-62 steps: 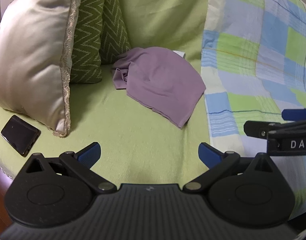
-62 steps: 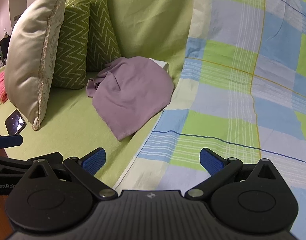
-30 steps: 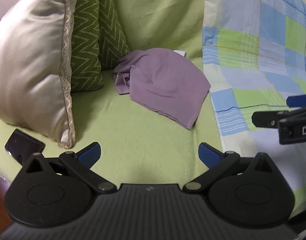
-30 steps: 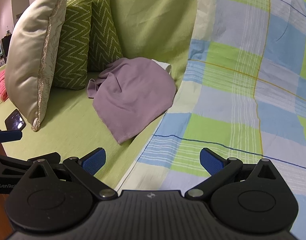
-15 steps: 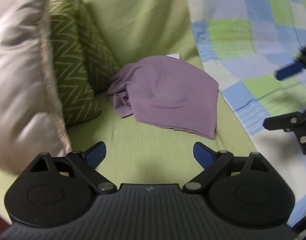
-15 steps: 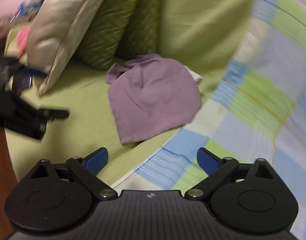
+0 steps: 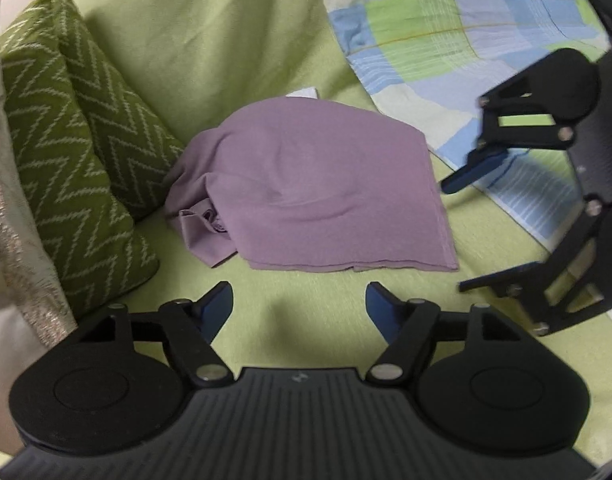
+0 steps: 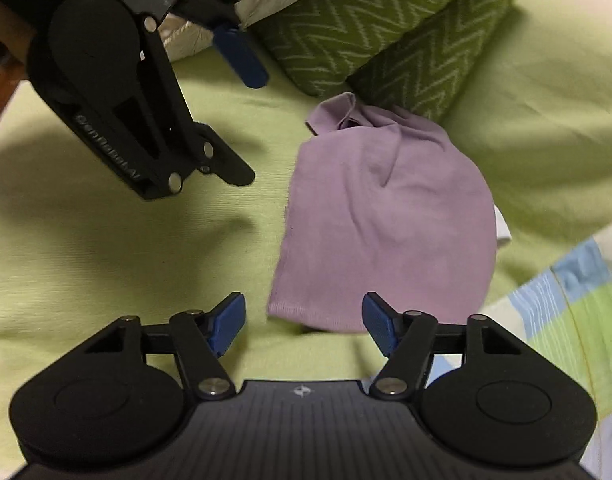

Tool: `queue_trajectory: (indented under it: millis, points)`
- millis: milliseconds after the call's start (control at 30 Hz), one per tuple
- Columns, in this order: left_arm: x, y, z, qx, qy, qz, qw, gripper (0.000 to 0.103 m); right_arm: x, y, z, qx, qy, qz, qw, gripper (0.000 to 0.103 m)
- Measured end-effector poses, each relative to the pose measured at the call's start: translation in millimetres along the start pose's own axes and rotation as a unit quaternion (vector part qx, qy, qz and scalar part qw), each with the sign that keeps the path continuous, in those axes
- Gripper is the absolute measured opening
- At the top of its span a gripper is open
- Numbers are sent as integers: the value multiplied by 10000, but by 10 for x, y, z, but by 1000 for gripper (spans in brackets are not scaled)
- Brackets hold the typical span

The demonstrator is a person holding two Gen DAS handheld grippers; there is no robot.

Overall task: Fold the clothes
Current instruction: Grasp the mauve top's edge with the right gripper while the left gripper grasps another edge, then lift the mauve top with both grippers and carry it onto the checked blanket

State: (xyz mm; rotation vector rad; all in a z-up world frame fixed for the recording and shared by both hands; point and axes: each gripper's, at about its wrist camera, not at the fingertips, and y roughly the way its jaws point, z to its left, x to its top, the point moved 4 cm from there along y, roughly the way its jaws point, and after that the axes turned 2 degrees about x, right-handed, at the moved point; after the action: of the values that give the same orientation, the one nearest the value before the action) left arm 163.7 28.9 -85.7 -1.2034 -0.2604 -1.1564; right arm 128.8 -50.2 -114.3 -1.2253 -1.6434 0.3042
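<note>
While both tools close in on the sofa, going left to right in the left wrist view: cream pillow [image 7: 2, 216] at far left edge, two green zigzag cushions [image 7: 78, 168] leaning on backrest, then purple garment [image 7: 317, 196] lying crumpled on green sofa cover [image 7: 298, 304], bunched end toward cushions, straight hem running left-right along near side, checked blanket [image 7: 445, 32] beyond at right. Left gripper [image 7: 298, 307] just short of hem, pointing at hem's middle stretch, jaws closing but apart, nothing between, no contact. Right gripper [image 8: 304, 322] seen from own camera nearer the cloth: garment's near corner sits just ahead between the blue pads, slightly right of centre, jaws closing, not pressing cloth. From that view long axis runs away from tool toward cushions. Judged: right tool closer to a pinch on its hem corner; left tool needs short advance forward and leftward to reach opposite corner near bunched end. Folding not yet started, garment unflattened.
</note>
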Motion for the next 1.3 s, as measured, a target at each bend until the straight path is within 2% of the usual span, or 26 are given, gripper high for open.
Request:
queue_trajectory:
  millis: [100, 167, 233, 267, 333, 367, 467, 600, 833, 933, 1000, 1033, 1100, 1167, 1300]
  points:
    - [-17, 47, -23, -34, 180, -30, 9998, 79, 38, 90, 26, -287, -237, -42, 9993, 54]
    - [-22, 77, -40, -62, 314, -72, 9995, 83, 54, 146, 3, -374, -333, -32, 9987, 53]
    - [-30, 105, -68, -64, 495, -95, 9987, 84, 70, 191, -36, -422, -410, -49, 9983, 48]
    - [-36, 121, -84, -47, 596, -104, 9982, 84, 83, 213, -55, -439, -433, -44, 9981, 40]
    - [-39, 163, -101, -2, 752, -119, 9971, 84, 108, 242, -99, -487, -441, -32, 9978, 18]
    - [-35, 184, -104, 3, 811, -141, 9966, 84, 112, 234, -125, -525, -419, -47, 9977, 1]
    - [-1, 252, -112, 124, 1036, -233, 9943, 84, 133, 151, -215, -580, -237, -204, 9978, 1]
    - [84, 327, -138, 384, 1340, -488, 9890, 85, 170, -176, -331, -713, 12, -616, 9956, 1]
    - [372, 380, -125, 676, 1344, -870, 9848, 83, 125, -800, -435, -900, 133, -1031, 9905, 1]
    - [474, 353, -153, 671, 1344, -944, 9841, 64, 69, -1035, -425, -887, 237, -1171, 9889, 1]
    - [527, 298, -168, 558, 1209, -938, 9866, 35, 42, -1193, -421, -907, 316, -1262, 9873, 1]
    - [555, 252, -167, 521, 1125, -941, 9878, 29, 33, -1266, -424, -934, 328, -1292, 9867, 1]
    - [603, 144, -150, 567, 1035, -1006, 9879, 7, 13, -1412, -432, -990, 350, -1352, 9852, 1]
    - [685, -38, -124, 631, 1008, -1126, 9865, 4, -4, -1548, -458, -1059, 391, -1393, 9838, 1]
    - [961, -440, -48, 656, 1070, -1407, 9821, 3, -8, -1924, -542, -1167, 616, -1579, 9786, 1]
